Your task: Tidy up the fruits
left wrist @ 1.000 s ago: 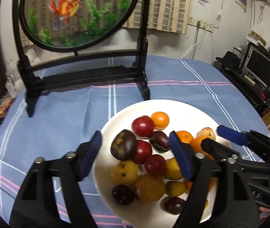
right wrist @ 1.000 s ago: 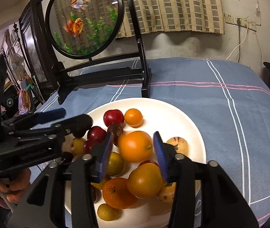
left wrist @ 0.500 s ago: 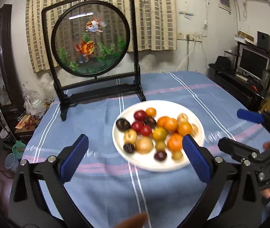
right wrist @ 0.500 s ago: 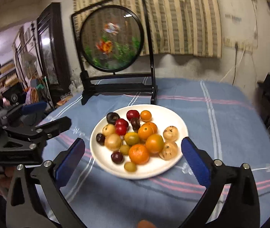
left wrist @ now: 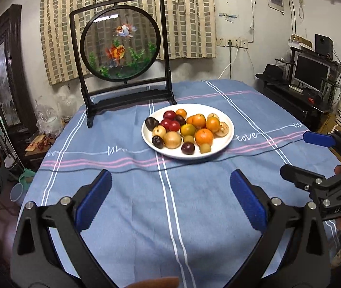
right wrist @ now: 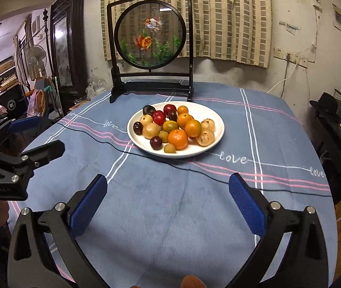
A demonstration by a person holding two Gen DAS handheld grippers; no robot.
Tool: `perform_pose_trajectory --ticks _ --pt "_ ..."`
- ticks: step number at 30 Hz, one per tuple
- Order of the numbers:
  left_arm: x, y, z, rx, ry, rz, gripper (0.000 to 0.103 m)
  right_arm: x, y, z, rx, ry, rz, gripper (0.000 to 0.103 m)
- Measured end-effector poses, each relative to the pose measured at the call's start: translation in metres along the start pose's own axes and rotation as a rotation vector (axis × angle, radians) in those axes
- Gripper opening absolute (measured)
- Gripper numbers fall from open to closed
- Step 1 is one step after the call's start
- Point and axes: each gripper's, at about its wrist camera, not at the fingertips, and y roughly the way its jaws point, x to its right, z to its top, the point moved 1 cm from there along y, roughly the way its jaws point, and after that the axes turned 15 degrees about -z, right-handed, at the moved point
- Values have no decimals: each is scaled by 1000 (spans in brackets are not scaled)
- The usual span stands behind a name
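While both grippers hung back over bare cloth [left wrist: 194, 216], all the fruit sat together on the plate [left wrist: 228, 141], mid-table, just in front of the goldfish screen [left wrist: 121, 48]. Left gripper [left wrist: 170, 204]: jaws wide apart, nothing between them, well short of the plate. On the plate, left to right: dark plums [left wrist: 151, 123] and red plums [left wrist: 169, 115] on the left side, yellowish fruit [left wrist: 172, 139] near the front, oranges [left wrist: 204, 136] toward the right, speckled tan fruit [left wrist: 222, 128] at the right rim. Right gripper [right wrist: 168, 196]: jaws also spread wide, empty, likewise apart from the plate.

Judgement: the colours looked loosely grouped and no fruit lay off the plate, so the sorting appeared finished or nearly so. What remained, if anything, could not be told from these views.
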Motion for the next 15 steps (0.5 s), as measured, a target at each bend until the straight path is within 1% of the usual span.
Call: perform_pose_trajectory --ticks 4,15 --pt "1 -1 -6 -13 -10 8 100 0 -2 -5 -8 0 -7 102" --pt "4 0 -8 -28 -21 -11 101 0 -5 -11 -16 -4 -13 102"
